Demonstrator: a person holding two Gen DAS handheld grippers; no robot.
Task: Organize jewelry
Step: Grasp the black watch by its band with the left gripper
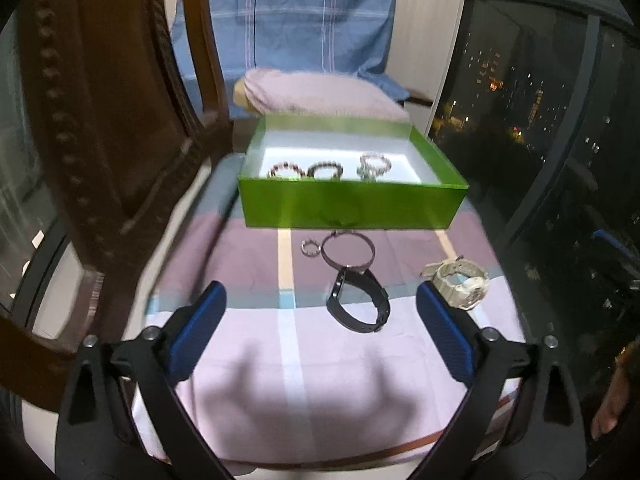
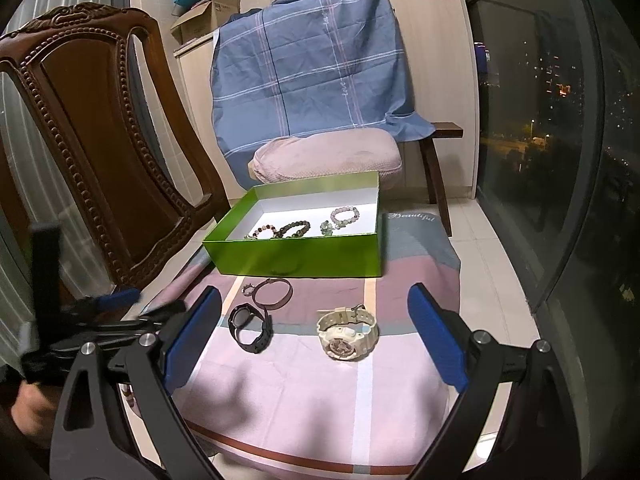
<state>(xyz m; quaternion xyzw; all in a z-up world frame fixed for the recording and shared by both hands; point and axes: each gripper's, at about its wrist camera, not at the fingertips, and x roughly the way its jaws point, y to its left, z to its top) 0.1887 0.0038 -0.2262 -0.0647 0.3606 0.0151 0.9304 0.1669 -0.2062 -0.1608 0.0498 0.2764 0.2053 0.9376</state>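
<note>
While both hand-held grippers, left [image 1: 320, 312] and right [image 2: 316, 316], gape empty, watches lie outside the green box [image 2: 296, 256].

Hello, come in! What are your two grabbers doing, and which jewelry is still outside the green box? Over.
Left gripper open, empty; right gripper open, empty. Black watch, cream watch, thin bangle, small ring outside green box. Nothing blocking.

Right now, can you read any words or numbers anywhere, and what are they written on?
"Beautiful": white script on the grey band of the striped pink and purple cloth, right of the green cardboard box.
Small pale lettering on the blue checked sheet: too small to read.
Print on the brown cardboard cartons: too blurred to read.
Dial of the cream plastic watch: unreadable.
</note>
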